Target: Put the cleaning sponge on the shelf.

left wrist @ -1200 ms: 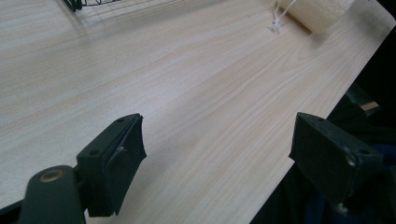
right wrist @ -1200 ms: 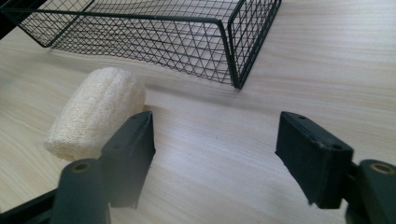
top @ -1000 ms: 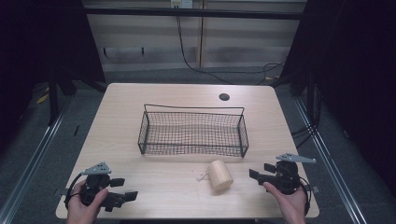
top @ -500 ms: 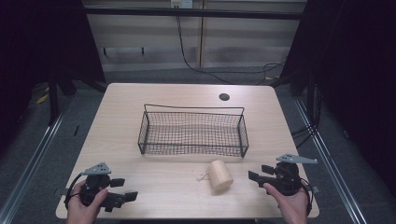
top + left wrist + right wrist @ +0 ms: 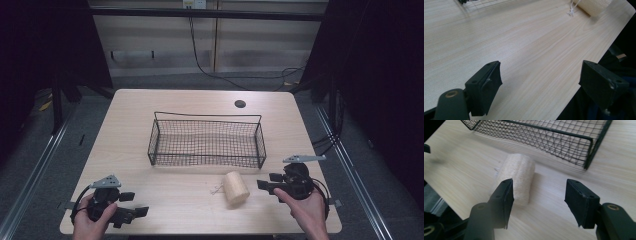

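Note:
A pale loofah roll (image 5: 235,187) with a short string lies on the wooden table (image 5: 190,105) in front of the black wire basket (image 5: 207,141). My right gripper (image 5: 267,181) sits open just right of the roll, jaws pointing at it. In the right gripper view the roll (image 5: 517,177) lies a little ahead of the open jaws, nearer the left one, with the basket (image 5: 554,137) behind it. My left gripper (image 5: 131,204) rests open at the table's front left corner. In the left gripper view its jaws are wide apart over bare wood, and the roll (image 5: 594,6) lies far off at the top right.
The basket holds nothing I can see. A dark round cable hole (image 5: 240,104) lies near the table's far edge. The table's front edge (image 5: 584,75) runs just under the left gripper's right jaw. Dark floor and metal rails flank the table.
My right gripper has crept slightly left toward the roll. The left gripper has stayed put.

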The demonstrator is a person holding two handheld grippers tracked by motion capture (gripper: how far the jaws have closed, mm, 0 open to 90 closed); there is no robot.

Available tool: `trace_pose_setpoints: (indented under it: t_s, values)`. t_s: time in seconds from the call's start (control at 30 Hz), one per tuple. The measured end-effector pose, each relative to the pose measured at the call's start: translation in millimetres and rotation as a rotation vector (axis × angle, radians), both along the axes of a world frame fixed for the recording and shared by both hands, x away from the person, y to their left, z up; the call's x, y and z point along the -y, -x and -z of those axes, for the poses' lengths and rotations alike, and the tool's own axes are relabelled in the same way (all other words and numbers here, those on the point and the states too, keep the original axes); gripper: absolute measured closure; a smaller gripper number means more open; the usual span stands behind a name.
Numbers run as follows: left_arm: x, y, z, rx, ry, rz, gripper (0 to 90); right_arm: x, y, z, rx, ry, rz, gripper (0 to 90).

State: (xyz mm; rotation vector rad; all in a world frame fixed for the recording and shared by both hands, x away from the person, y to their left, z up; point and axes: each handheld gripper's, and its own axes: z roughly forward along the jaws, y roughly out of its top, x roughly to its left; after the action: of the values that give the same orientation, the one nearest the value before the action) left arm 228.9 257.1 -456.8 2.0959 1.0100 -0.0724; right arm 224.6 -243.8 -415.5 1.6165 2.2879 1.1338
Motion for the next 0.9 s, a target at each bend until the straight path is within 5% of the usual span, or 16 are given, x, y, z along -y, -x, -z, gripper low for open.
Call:
trace_pose_setpoints:
  t_s: [0.37,0.67,0.9]
  values:
    - [0.0,0.3,-0.8,0.003,-0.001,0.013,17.3,-20.7,-26.7,-19.8,-0.143,0.069,-0.063,38.9]
    - [0.7,0.6,-0.7,-0.001,-0.001,0.013,17.3,-37.3,-46.1,-23.5,-0.291,0.125,-0.112,35.2]
    - [0.6,0.3,-0.3,0.000,-0.007,0.016,17.3,-51.0,-58.1,-21.2,-0.355,0.159,-0.145,34.5]
